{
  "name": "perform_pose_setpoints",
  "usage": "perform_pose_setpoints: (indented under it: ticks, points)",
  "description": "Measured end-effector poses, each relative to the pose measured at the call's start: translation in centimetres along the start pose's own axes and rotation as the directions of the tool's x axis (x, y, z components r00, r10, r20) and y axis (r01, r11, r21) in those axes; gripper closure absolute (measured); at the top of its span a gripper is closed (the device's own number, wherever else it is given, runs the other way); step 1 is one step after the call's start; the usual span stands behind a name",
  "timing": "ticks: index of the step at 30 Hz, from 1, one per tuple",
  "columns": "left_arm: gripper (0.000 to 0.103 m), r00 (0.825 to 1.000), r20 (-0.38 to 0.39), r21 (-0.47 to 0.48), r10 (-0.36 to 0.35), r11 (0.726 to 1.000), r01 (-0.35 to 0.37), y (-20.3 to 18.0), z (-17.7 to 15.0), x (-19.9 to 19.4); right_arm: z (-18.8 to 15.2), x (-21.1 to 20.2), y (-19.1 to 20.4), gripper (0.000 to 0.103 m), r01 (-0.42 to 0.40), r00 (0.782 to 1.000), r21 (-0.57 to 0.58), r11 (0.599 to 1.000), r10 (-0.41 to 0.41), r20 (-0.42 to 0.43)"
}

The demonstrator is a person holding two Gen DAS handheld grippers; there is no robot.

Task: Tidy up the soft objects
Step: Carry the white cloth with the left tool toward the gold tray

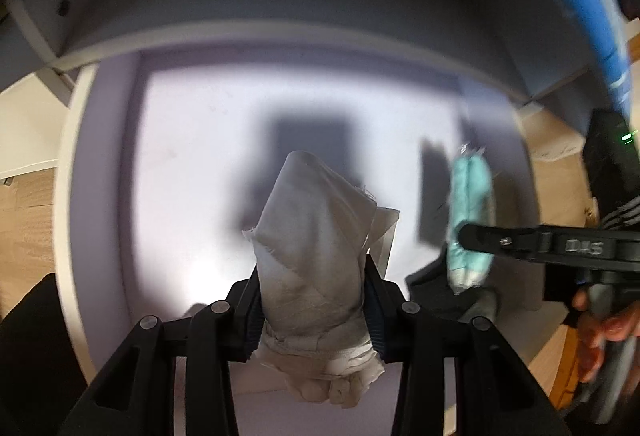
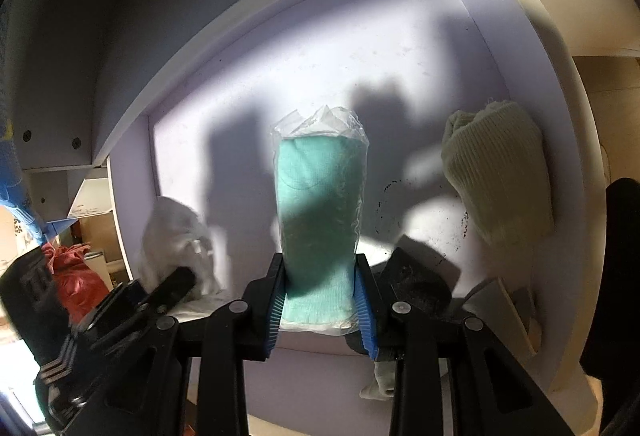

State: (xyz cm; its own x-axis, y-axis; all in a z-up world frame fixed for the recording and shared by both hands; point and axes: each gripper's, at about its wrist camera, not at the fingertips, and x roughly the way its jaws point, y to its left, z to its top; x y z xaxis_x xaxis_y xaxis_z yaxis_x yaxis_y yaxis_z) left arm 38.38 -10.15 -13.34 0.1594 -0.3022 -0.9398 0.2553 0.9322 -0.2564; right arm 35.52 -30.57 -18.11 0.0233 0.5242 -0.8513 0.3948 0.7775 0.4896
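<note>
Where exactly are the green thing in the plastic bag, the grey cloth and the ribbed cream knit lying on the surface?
green cloth in plastic bag (image 2: 316, 203), right wrist view, on its upper middle.
grey cloth (image 1: 312, 236), left wrist view, on its folded middle.
cream knit (image 2: 500, 171), right wrist view, on its ribbed middle.

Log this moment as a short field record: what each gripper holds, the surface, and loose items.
left gripper: shut on grey-white cloth
right gripper: shut on bagged teal cloth
surface: white tray under a shelf
loose items: cream knit piece at the right wall; dark fabric beside the right gripper
</note>
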Motion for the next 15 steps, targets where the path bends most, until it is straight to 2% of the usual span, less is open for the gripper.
perform_pose_setpoints:
  ticks: [5,7,15]
  points:
    - [0.061,0.998,0.055,0.012,-0.035,0.999,0.034,-0.3,-0.5,-3.7,0.0,-0.2,-0.2,0.070,-0.004,1.000,-0.001,1.000,0.004,0.005]
    - [0.061,0.995,0.085,0.030,-0.058,0.998,0.055,-0.1,-1.2,-6.7,-0.2,-0.3,0.2,0.070,-0.009,1.000,-0.001,1.000,0.009,0.007]
    - [0.061,0.969,0.208,0.191,-0.131,0.977,0.092,-3.5,-1.5,-15.3,-0.2,-0.7,0.2,0.070,-0.008,1.000,-0.005,1.000,0.008,0.002]
